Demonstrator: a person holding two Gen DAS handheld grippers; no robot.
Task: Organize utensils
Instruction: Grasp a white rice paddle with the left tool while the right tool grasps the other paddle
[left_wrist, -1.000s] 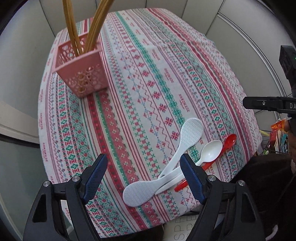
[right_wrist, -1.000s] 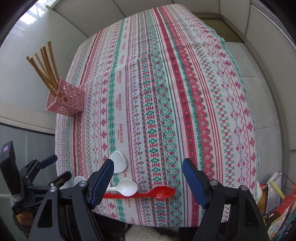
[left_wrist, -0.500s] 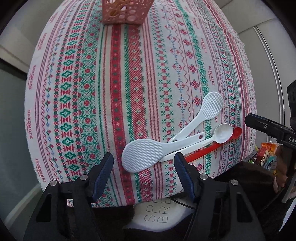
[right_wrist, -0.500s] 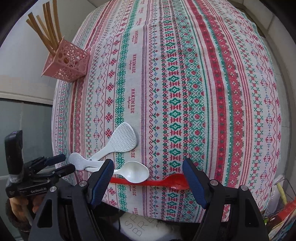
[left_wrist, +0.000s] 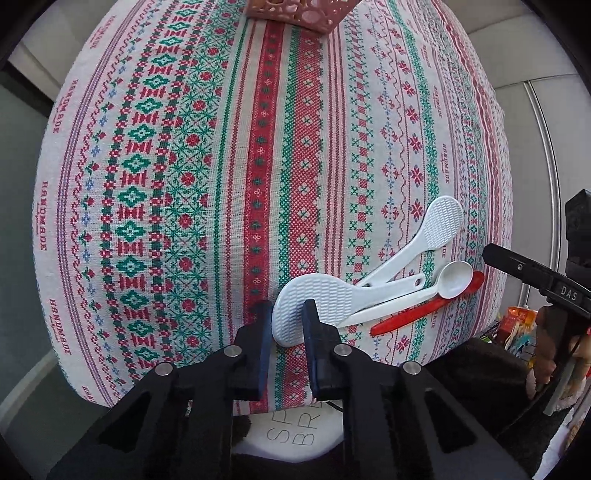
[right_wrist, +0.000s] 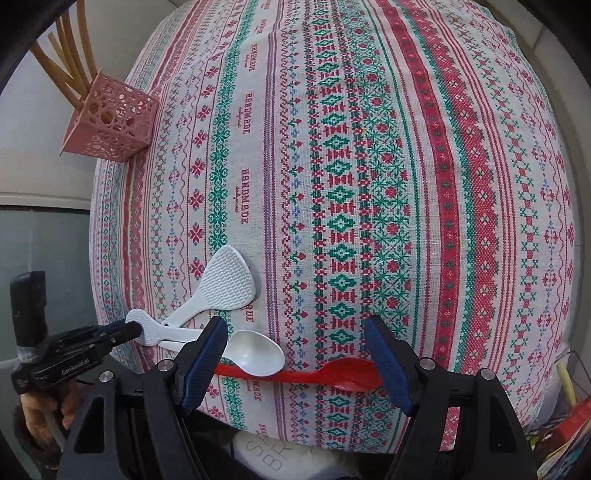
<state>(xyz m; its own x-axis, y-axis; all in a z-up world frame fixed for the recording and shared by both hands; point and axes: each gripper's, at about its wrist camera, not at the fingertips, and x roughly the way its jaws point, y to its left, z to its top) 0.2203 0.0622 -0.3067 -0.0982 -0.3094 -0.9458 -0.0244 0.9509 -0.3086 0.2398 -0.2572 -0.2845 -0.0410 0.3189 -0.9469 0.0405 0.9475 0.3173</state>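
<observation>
Two white rice paddles, a white spoon (left_wrist: 456, 278) and a red spoon (left_wrist: 406, 317) lie bunched at the near edge of the patterned tablecloth (left_wrist: 221, 184). My left gripper (left_wrist: 286, 321) is closing its jaws on the head of the nearer rice paddle (left_wrist: 325, 295), and the pads pinch it. The right wrist view shows that grip from the side, on the same paddle (right_wrist: 147, 328). The other paddle (right_wrist: 229, 284) lies free. My right gripper (right_wrist: 294, 321) stands open just above the white spoon (right_wrist: 258, 356) and the red spoon (right_wrist: 340, 373), with nothing held.
A pink lattice holder (right_wrist: 114, 122) with several wooden sticks (right_wrist: 70, 51) stands at the far left corner. The table edge runs just under both grippers. Bags and boxes (right_wrist: 569, 424) sit on the floor at the right. A finger of the right gripper (left_wrist: 517, 267) shows beside the spoons.
My left gripper came down onto the nearer paddle's head and its jaws narrowed from wide open to a pinch. My right gripper sank toward the spoons and stayed open.
</observation>
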